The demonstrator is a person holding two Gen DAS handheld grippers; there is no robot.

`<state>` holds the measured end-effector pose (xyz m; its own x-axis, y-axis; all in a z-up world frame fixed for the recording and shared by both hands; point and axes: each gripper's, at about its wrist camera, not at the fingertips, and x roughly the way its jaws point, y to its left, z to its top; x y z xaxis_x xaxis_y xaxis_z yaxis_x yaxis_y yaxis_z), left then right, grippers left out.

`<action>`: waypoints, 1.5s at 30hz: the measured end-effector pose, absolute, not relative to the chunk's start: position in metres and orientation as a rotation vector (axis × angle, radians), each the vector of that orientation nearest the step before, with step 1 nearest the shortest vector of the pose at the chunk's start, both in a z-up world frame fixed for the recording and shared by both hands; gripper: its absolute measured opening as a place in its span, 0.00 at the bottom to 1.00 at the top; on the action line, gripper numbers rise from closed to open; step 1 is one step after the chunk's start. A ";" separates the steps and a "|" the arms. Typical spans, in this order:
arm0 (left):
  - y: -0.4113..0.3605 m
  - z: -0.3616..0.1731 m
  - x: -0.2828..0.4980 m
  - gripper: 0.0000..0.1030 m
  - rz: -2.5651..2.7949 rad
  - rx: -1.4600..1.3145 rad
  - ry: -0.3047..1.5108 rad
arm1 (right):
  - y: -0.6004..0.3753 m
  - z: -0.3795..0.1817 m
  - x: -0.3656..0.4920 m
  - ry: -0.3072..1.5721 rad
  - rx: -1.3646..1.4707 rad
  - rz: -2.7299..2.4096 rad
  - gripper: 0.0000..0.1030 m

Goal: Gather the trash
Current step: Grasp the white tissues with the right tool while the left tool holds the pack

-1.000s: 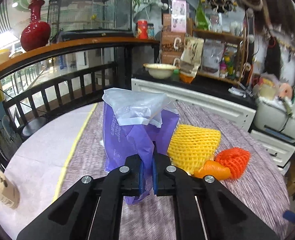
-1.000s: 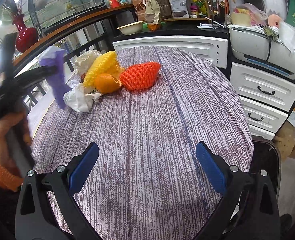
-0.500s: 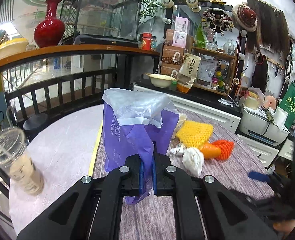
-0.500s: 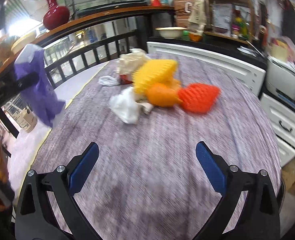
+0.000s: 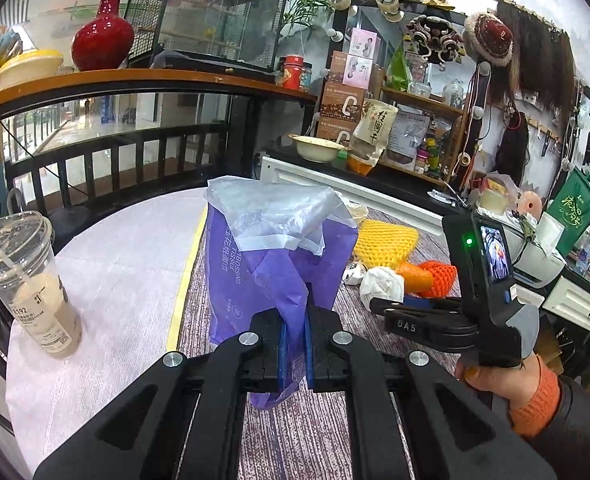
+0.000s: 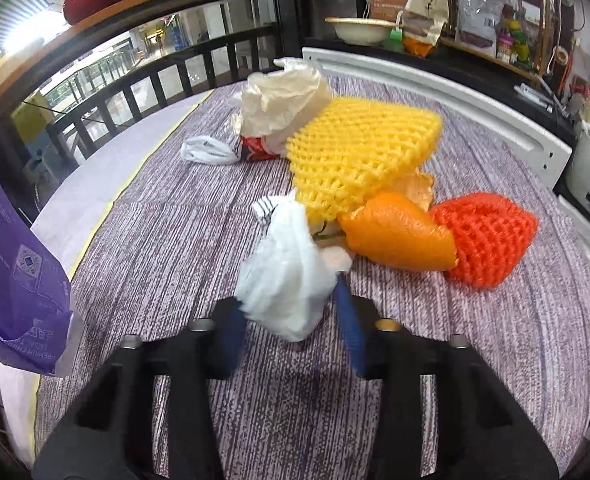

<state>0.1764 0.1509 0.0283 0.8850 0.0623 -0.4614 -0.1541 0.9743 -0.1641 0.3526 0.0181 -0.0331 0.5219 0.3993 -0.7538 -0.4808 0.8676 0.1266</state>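
Between the right gripper's (image 6: pixel 291 336) closing fingers: crumpled white plastic wad (image 6: pixel 287 280), contact unclear; left gripper (image 5: pixel 293 346) clamps purple plastic bag (image 5: pixel 271 276).

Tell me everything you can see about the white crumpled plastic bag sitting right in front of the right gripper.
The white plastic bag is thin, glossy film, scrunched into a loose wad on the purple-grey striped tablecloth. It lies between the blue pads of the right gripper, whose jaws have just been closing around it; blur hides whether they press it yet. Its far end reaches the yellow foam net, and the orange wrapper sits beside it.
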 end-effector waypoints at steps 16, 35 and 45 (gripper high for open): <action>0.138 0.023 0.175 0.07 0.079 -0.190 0.479 | -0.010 -0.015 0.311 0.791 -0.092 0.584 0.72; 0.137 0.017 0.172 0.07 0.034 -0.234 0.490 | 0.013 -0.021 0.322 0.857 -0.076 0.647 0.07; 0.114 0.019 0.166 0.07 -0.016 -0.209 0.498 | -0.035 -0.004 0.261 0.818 -0.035 0.699 0.07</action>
